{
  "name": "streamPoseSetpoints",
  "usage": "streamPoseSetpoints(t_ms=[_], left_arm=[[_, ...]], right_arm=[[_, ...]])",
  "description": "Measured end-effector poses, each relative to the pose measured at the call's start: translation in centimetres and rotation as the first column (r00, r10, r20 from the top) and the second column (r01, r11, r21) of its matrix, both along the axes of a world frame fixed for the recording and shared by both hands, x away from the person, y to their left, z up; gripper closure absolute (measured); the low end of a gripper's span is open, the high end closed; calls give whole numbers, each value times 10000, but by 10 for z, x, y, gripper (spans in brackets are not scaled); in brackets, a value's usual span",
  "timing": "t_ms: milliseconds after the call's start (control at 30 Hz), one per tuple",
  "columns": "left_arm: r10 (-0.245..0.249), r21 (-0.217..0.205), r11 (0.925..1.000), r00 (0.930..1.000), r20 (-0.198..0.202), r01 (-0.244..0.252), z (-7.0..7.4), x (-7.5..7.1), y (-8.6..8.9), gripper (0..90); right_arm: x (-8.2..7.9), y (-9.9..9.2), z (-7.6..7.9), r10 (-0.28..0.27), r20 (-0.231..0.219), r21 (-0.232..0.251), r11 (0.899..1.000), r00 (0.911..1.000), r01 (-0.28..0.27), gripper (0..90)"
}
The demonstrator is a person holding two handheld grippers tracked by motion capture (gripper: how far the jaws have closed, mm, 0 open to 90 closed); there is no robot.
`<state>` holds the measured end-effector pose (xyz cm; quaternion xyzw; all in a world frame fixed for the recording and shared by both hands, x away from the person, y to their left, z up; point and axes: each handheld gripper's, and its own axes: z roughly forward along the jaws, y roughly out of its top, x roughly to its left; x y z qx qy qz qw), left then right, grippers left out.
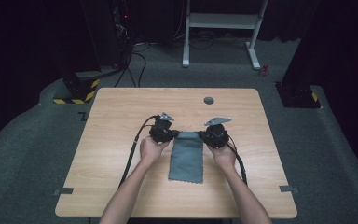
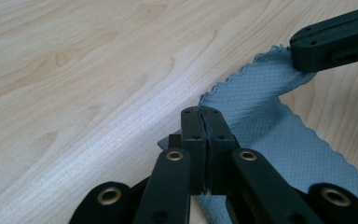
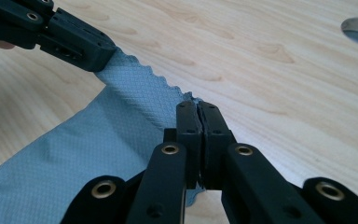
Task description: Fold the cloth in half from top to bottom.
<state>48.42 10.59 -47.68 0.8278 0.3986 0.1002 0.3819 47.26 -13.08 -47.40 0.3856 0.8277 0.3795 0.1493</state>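
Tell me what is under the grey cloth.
The grey cloth lies on the wooden table, with its far edge lifted by the left hand-held gripper and right hand-held gripper. Whatever the flat part covers cannot be seen.

A: High view: bench point(image 1: 121, 116) evenly lit from overhead, surroundings near black. Shadows?

B: Soft and faint. The picture is low in resolution, slightly soft throughout.

A: Gripper views?

B: Bright, with a pale sheen across the wood. Cloth point(image 3: 135, 93) weave sharp; the black links at the bottom edge blurred.
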Motion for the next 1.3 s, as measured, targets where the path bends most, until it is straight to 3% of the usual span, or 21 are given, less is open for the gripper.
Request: streamPoseSetpoints(t_ms=[233, 467, 567, 800, 900, 1000, 1167, 1300], left_arm=[[-53, -508, 9987, 10000, 10, 53, -10, -16, 7, 886], [-286, -56, 9996, 9995, 161, 287, -12, -27, 5, 886], [-592, 478, 9972, 9976, 353, 575, -12, -31, 0, 886], [-573, 114, 9983, 9977, 348, 570, -11, -37, 1, 886], [-629, 188, 9979, 9966, 526, 620, -10, -40, 0, 886], [-805, 674, 9948, 9947, 641, 761, -11, -43, -2, 886], [-829, 543, 9954, 9942, 684, 792, -12, -45, -1, 886], [-880, 349, 9957, 9937, 701, 857, -14, -49, 1, 886]], right_arm=[[-12, -1, -5, 189, -30, 54, 9998, 9998, -189, 883], [-23, 0, -11, 408, 16, 6, 9992, 9992, -408, 882], [-26, -2, -12, 462, 7, 95, 9989, 9989, -462, 882], [-31, -5, -18, 414, -224, 192, 9990, 9989, -410, 883], [-33, -6, -16, 436, -130, 302, 9986, 9990, -432, 882], [-35, -6, -16, 585, -8, 242, 9980, 9983, -584, 882], [-38, -4, -17, 654, -51, 67, 9978, 9978, -654, 882], [-42, -6, -18, 730, -7, 244, 9970, 9973, -730, 882]])
